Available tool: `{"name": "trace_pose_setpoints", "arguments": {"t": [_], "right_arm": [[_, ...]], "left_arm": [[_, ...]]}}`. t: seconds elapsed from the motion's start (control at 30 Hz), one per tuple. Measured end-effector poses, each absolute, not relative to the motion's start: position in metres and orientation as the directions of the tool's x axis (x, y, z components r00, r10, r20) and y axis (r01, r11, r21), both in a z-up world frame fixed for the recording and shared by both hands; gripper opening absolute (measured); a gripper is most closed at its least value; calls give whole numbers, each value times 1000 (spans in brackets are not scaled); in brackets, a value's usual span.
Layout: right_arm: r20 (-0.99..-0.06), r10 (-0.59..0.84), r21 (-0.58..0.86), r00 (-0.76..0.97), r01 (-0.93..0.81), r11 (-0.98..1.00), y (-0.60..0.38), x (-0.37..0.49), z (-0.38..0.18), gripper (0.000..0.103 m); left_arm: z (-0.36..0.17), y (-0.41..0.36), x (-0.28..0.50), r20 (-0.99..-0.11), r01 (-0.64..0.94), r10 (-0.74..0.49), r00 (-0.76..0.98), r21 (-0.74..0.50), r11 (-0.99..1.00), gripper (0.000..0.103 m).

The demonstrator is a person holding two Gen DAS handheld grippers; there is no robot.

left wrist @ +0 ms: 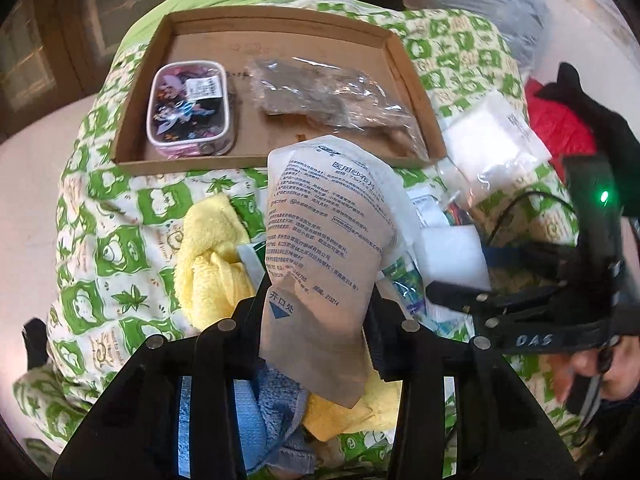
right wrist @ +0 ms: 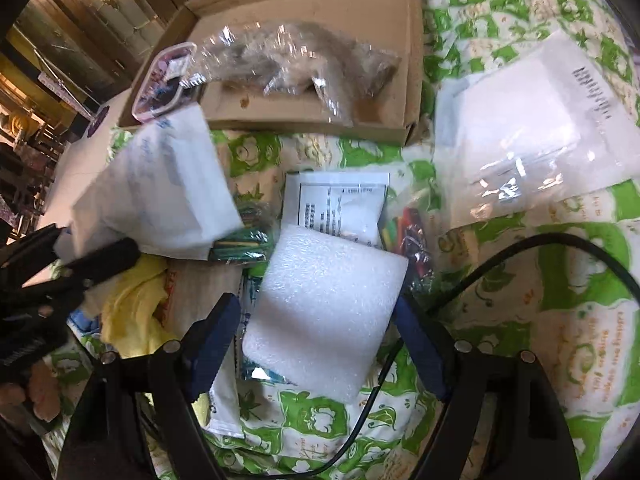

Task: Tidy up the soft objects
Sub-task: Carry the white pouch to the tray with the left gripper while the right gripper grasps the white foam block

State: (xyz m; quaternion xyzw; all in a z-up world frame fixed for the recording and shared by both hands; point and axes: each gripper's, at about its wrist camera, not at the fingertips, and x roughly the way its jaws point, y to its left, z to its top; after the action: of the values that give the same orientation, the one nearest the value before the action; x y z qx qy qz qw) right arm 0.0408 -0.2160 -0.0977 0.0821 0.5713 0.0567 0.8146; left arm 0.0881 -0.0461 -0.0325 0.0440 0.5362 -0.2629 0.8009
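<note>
Left gripper (left wrist: pixel 316 300) clenched on printed paper gauze packet (left wrist: pixel 320 240), shallow brown cardboard tray (left wrist: pixel 416 80) at 12 o'clock, right gripper (right wrist: pixel 320 320) spread around white foam block (right wrist: pixel 324 312).

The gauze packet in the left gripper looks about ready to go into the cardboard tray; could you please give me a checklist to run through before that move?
1. Left gripper shut on the gauze packet: ok, held at its lower end.
2. Packet lifted off the pile: ok, it stands above the yellow towel.
3. Free floor in the cardboard tray: ok, bare cardboard behind the cartoon pouch and the clear bag.
4. Path to the tray: ok, nothing between packet and near wall.
5. Right gripper out of the way: ok, off to the side with open fingers around the white foam block.
6. Firmness of the grip: cannot tell.
</note>
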Motion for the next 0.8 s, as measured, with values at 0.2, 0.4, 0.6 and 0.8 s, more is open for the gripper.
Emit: {"name": "trace_pose_setpoints", "arguments": {"t": [0.2, 0.4, 0.6, 0.8], "right_arm": [[-915, 195, 209, 353, 0, 978, -222, 36, -97, 70], [-888, 204, 219, 412, -12, 976, -231, 21, -73, 70], [-881, 213, 229, 423, -14, 973, -238, 20, -66, 70], [-876, 218, 226, 430, -34, 974, -230, 30, -57, 70]], "left_arm": [[-28, -36, 80, -875, 465, -381, 298, -216, 859, 39], [-25, -28, 81, -866, 452, -397, 304, -236, 860, 39], [-12, -31, 86, -860, 455, -403, 314, -236, 859, 39], [8, -35, 104, -850, 447, -404, 339, -232, 864, 39]]}}
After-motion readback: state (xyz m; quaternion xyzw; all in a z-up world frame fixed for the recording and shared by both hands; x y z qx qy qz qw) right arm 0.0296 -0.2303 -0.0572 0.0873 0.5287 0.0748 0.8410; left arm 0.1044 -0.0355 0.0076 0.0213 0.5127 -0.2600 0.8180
